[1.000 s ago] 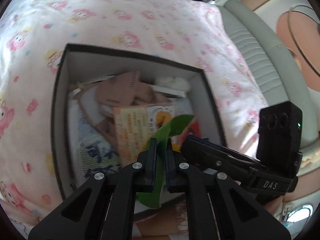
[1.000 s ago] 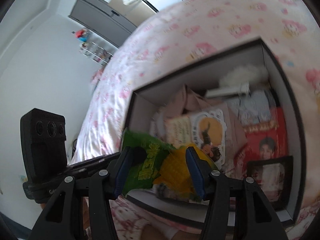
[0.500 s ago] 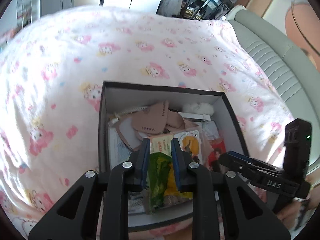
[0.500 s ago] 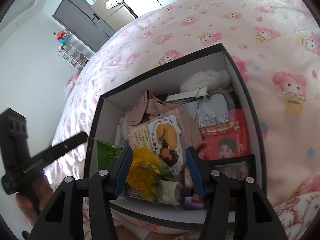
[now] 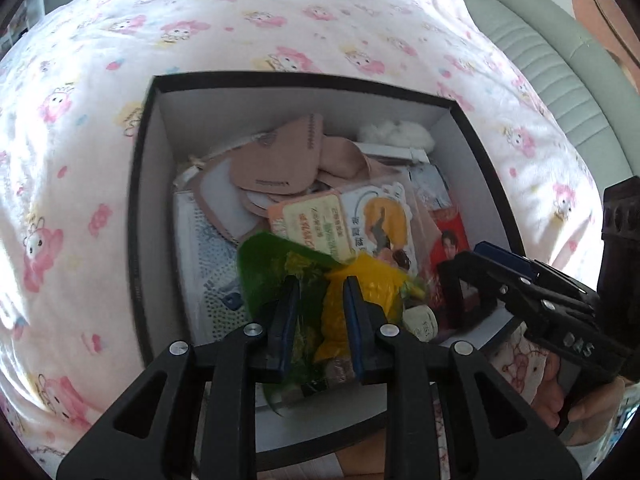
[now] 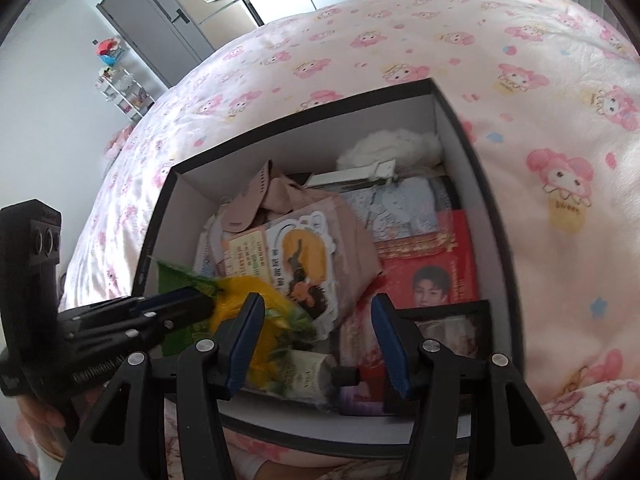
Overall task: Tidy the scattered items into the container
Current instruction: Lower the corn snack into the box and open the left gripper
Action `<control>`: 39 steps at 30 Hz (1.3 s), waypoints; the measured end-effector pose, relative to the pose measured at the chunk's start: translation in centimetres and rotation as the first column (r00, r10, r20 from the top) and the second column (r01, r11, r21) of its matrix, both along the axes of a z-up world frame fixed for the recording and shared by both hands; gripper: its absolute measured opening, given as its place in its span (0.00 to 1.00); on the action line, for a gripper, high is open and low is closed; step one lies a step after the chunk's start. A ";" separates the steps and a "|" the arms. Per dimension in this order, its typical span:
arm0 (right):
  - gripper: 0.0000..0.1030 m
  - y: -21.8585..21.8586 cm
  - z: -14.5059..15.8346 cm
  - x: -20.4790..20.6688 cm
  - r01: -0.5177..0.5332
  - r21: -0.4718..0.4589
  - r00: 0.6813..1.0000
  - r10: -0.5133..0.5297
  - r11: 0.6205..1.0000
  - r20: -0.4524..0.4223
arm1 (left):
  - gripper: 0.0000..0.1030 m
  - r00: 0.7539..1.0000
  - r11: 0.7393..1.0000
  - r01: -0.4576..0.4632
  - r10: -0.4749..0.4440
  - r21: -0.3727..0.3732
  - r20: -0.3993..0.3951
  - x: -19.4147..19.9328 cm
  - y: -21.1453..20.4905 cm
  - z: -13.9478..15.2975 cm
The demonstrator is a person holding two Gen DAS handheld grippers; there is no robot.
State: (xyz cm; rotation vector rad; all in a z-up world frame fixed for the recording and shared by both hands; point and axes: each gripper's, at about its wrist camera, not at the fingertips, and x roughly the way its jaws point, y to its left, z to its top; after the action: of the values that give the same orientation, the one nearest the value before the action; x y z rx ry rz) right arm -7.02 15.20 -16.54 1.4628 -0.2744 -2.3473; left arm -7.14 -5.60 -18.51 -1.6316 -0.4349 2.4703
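1. Green-and-yellow snack bag [image 5: 352, 292] lies in the near part of the box [image 5: 304, 92], its crinkled top leaning toward the near-left corner; in the right wrist view the bag [image 6: 244, 300] is blurred.
2. Left claw [image 5: 318, 320] straddles that bag, jaws parted a little, and I cannot tell whether the blue pads touch the film.
3. Right claw [image 6: 316, 344] hangs over the near-right part of the box, jaws set wide with nothing gripped; below the gap lie a small cream tube [image 6: 308, 374] and a dark-framed photo [image 6: 448, 328].
4. Box is packed: beige masks [image 5: 288, 160] at the far middle, a white fluffy ball [image 5: 396, 134] in the far-right corner, a white clip [image 6: 360, 174] just in front of it, a sticker card [image 5: 376, 220] in the centre, a red booklet [image 6: 436, 268] to the right.
5. Edges: the box's black rim runs all round, white inner walls bare on the far and left sides, and free room shows only along the far-left wall.
6. Both claws crowd the near rim, the right one [image 5: 520, 292] just beside the left one's bag.
7. Outside, the pink cartoon bedspread [image 5: 280, 20] spreads open left, far and right of the box; a grey padded headboard [image 5: 560, 72] curves along the far right.
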 end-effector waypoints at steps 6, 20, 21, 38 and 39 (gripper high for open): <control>0.51 0.0 -0.2 0.4 -0.072 -0.014 0.997 0.072 0.997 0.018 | 0.21 0.997 0.996 0.074 -0.073 0.058 -0.018 2.0 0.2 1.4; 0.51 -2.6 -1.5 2.1 -0.158 0.062 0.987 0.156 0.986 0.025 | 0.27 0.997 0.997 0.044 -0.048 0.061 0.064 0.8 1.5 -1.1; 0.51 -2.4 -1.3 2.1 -0.147 0.071 0.989 0.146 0.987 0.015 | 0.27 0.998 0.998 0.036 -0.038 0.056 0.047 1.0 1.5 -0.8; 0.57 1.4 5.1 1.9 0.060 0.059 0.987 -0.050 0.996 -0.155 | 0.71 0.960 1.000 -0.014 0.018 0.017 -0.280 2.3 2.4 8.9; 0.64 1.5 6.5 2.2 0.071 0.060 0.980 -0.059 0.996 -0.189 | 0.74 0.950 1.000 -0.026 0.025 0.000 -0.312 2.6 2.5 10.1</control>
State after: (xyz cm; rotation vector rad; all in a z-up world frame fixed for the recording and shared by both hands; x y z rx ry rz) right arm -4.84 16.68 -10.07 1.2672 -0.1982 -2.5486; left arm -4.55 -3.14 -8.41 -1.2091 -0.4077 2.6845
